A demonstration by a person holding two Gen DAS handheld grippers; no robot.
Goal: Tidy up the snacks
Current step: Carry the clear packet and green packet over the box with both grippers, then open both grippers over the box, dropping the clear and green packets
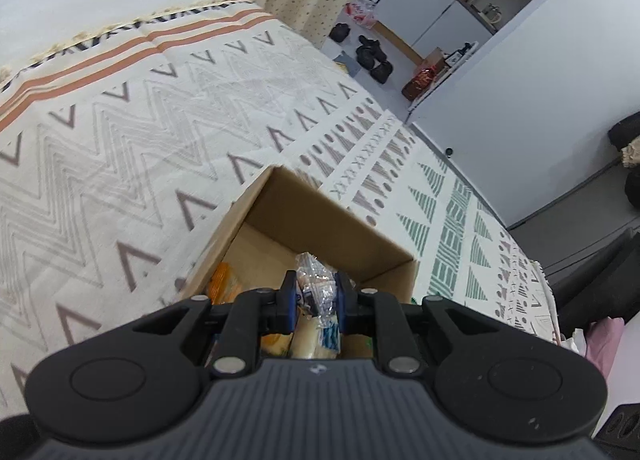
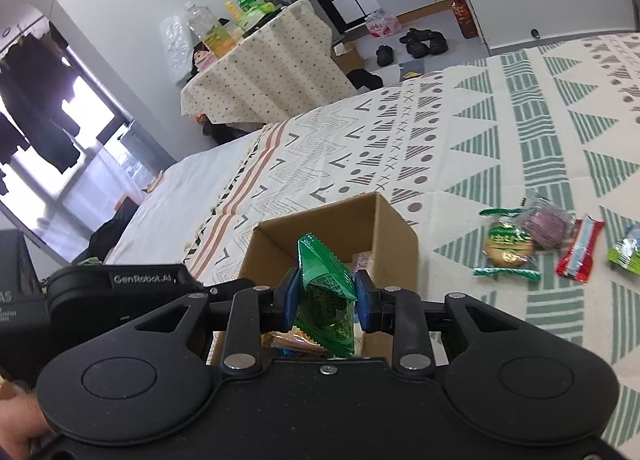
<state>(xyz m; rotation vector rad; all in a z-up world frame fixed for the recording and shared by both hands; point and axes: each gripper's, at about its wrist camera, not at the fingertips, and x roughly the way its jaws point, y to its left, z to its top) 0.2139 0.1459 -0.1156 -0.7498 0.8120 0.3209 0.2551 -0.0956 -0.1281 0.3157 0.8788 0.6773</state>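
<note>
The left gripper (image 1: 316, 292) jaws hold a clear snack (image 1: 317, 280) over the box (image 1: 320, 219). The right gripper (image 2: 326, 292) jaws hold a green snack (image 2: 325, 292).

Soft daylight is filling both views, and the window (image 2: 60, 139) is glaring white. The fisheye is bending the edges; the bedspread (image 1: 120, 131) is looking slightly blurred.

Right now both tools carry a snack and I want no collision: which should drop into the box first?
Probably left: its tool holds the clear packet above the box.
</note>
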